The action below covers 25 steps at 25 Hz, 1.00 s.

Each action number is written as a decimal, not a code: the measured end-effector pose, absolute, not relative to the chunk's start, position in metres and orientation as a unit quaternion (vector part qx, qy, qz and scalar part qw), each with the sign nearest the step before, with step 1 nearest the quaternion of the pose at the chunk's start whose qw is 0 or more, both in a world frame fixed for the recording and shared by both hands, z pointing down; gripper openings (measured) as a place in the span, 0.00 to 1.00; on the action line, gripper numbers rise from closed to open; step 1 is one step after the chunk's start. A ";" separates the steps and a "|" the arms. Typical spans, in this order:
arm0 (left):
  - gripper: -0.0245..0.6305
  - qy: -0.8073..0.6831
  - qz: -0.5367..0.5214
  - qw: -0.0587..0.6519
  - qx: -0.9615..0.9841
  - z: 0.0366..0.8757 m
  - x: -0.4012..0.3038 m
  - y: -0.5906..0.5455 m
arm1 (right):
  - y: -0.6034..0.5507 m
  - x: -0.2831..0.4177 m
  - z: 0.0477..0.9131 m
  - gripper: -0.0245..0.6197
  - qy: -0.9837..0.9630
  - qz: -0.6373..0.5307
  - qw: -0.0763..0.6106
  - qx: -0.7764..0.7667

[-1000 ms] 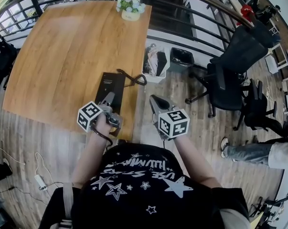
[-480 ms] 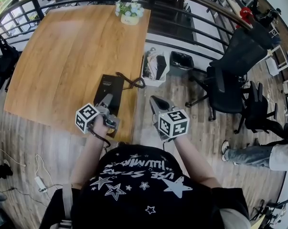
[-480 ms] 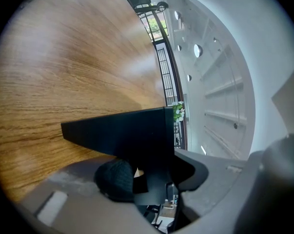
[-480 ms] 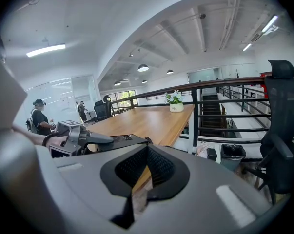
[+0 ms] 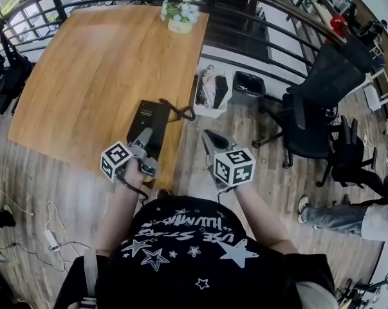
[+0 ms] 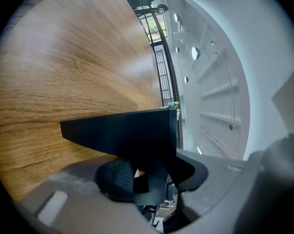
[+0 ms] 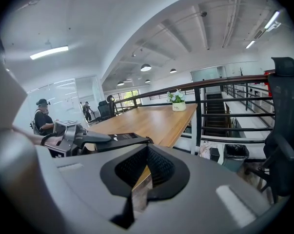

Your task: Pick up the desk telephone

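Note:
The black desk telephone [image 5: 154,118] lies flat near the table's right front corner, its coiled cord [image 5: 181,111] trailing toward the edge. My left gripper [image 5: 145,136] is at the phone's near end. In the left gripper view the phone [image 6: 122,133] is a dark slab whose edge runs between the jaws, and the left gripper [image 6: 142,172] is shut on it. My right gripper [image 5: 208,135] hangs off the table's right side, level with the phone and apart from it, its jaws together on nothing. From the right gripper [image 7: 137,179] the phone [image 7: 122,140] and the left gripper [image 7: 88,138] show at left.
The wooden table [image 5: 97,63] carries a potted plant [image 5: 179,18] at its far right corner. A railing runs beside it. On the floor to the right are a white box [image 5: 212,90], a black bin [image 5: 248,85] and black office chairs [image 5: 309,118]. Someone's leg [image 5: 348,211] shows at right.
The head view has shifted slightly. Both grippers and the telephone stand much as they did a second ago.

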<state>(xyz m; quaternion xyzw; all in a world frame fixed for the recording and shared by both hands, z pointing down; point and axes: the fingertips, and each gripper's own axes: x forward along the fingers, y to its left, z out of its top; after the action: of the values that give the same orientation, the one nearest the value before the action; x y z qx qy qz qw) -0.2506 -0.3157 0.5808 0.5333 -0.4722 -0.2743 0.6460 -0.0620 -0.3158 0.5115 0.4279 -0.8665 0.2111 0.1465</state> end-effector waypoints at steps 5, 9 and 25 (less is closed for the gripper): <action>0.32 -0.465 -0.297 0.633 0.543 0.563 -0.245 -0.302 | -0.308 -0.060 0.513 0.04 -0.874 0.216 0.149 0.409; 0.32 -0.465 -0.304 0.621 0.554 0.552 -0.239 -0.288 | -0.301 -0.059 0.515 0.04 -0.881 0.217 0.151 0.393; 0.32 -0.474 -0.313 0.564 0.599 0.522 -0.202 -0.225 | -0.259 -0.035 0.521 0.04 -0.898 0.220 0.152 0.348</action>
<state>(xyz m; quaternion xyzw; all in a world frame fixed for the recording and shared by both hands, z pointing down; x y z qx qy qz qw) -0.2016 -0.2248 0.5221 0.5994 -0.4736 -0.3133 0.5641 -0.0345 -0.2587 0.5210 0.3481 -0.8984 0.2203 0.1524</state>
